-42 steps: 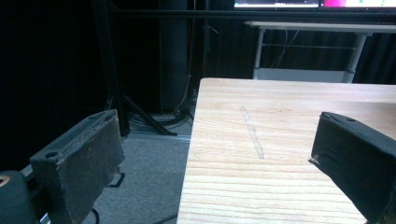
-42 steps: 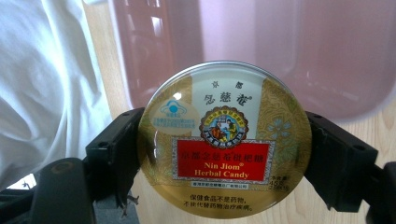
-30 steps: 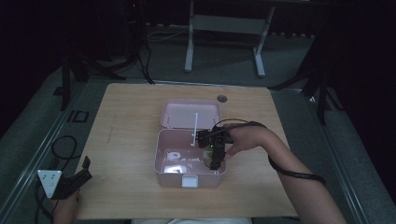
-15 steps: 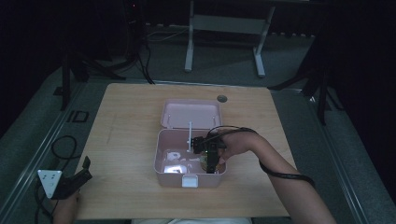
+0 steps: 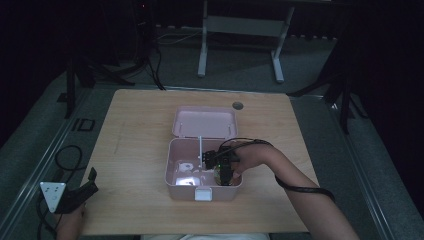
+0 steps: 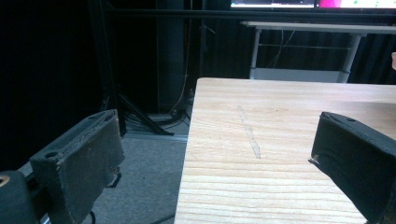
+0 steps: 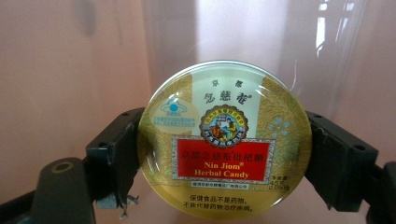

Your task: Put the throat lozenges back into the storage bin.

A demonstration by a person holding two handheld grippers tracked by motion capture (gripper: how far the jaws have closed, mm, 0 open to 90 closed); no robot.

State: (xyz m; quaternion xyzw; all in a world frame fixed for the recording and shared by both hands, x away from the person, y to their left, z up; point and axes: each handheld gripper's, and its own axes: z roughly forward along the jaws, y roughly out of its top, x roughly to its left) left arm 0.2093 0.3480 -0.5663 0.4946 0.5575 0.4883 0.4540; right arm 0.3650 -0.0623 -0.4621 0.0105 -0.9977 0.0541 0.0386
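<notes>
A pink box (image 5: 172, 181) stands open in the middle of the wooden table (image 5: 135, 130), its lid (image 5: 205, 121) lying back behind it. My right gripper (image 5: 223, 171) reaches down into the box's right half. In the right gripper view this gripper (image 7: 224, 154) is shut on a round gold tin (image 7: 225, 140) labelled Nin Jiom Herbal Candy, just above the pink box floor (image 7: 65, 84). My left gripper (image 5: 75, 196) hangs off the table's front left corner. In the left gripper view it (image 6: 215, 158) is open, with only the table edge between its fingers (image 6: 79, 158).
Inside the box's left half lie small pale items (image 5: 184, 166), and a thin white stick (image 5: 200, 149) stands up near its middle. A white latch (image 5: 201, 194) sits on the box front. A round cable hole (image 5: 238, 105) marks the table's far side. Dark floor and stands surround the table.
My right gripper has moved toward the front and lower into the pink box, still carrying the tin. The left gripper has stayed put.
</notes>
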